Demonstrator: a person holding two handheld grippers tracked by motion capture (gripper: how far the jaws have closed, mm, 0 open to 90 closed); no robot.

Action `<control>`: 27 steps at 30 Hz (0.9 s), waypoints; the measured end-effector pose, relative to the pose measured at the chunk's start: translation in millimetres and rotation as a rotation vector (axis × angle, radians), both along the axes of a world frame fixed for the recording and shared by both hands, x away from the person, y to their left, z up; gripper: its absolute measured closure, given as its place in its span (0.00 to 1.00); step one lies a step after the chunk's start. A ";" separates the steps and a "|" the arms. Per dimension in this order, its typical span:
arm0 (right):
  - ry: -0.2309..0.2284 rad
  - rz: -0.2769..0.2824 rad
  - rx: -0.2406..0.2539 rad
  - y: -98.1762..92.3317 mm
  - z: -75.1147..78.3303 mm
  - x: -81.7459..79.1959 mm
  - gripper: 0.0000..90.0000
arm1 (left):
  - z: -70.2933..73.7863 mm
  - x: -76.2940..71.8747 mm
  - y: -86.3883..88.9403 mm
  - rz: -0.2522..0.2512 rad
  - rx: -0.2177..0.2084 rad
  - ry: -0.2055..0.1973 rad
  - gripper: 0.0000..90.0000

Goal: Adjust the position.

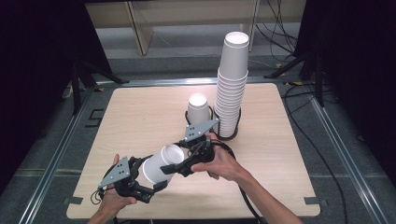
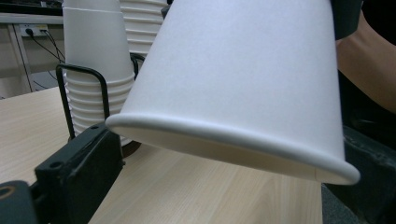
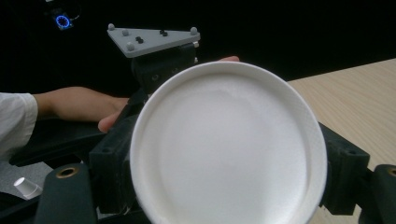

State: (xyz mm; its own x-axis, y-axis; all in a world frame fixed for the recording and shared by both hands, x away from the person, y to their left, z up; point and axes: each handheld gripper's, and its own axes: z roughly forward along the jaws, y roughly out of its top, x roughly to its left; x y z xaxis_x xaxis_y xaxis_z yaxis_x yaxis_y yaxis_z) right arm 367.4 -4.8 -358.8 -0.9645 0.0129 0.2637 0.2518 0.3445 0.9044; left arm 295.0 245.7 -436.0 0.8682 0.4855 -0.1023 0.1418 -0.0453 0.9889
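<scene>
Paper cup (image 1: 161,164) held sideways above the table's (image 1: 140,116) near edge: light, thin-walled, crushable, so grip gently near the stiffer rim. Right gripper (image 1: 180,169) looks clamped on it; left gripper (image 1: 152,189) jaws spread apart beside it. Tall cup stack (image 1: 231,88) in its wire holder stands behind; free tabletop left.

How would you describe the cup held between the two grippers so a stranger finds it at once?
Start at the tall stack of white cups at the table's far side, then come toward the person's hands. The held cup lies tilted on its side above the tabletop, unlike the upright stacked ones.
</scene>
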 end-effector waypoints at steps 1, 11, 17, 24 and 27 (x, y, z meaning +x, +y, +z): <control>0.000 0.000 0.000 0.0 0.0 0.0 0.26 | 0.0 0.0 0.0 0.000 0.000 0.000 0.03; -0.010 0.023 0.009 2.9 -4.2 1.0 0.26 | 1.3 -1.5 0.1 -0.019 -0.012 -0.016 0.07; 0.007 0.025 0.015 2.6 -4.7 0.0 0.26 | 2.4 -2.1 0.4 -0.019 -0.004 -0.017 0.09; -0.008 0.030 0.035 0.7 -5.8 2.8 0.26 | 5.0 -2.7 1.3 -0.019 0.014 -0.022 0.13; -0.010 0.033 0.025 0.3 -7.5 2.8 0.25 | 5.2 -1.8 1.5 -0.026 0.042 -0.026 0.14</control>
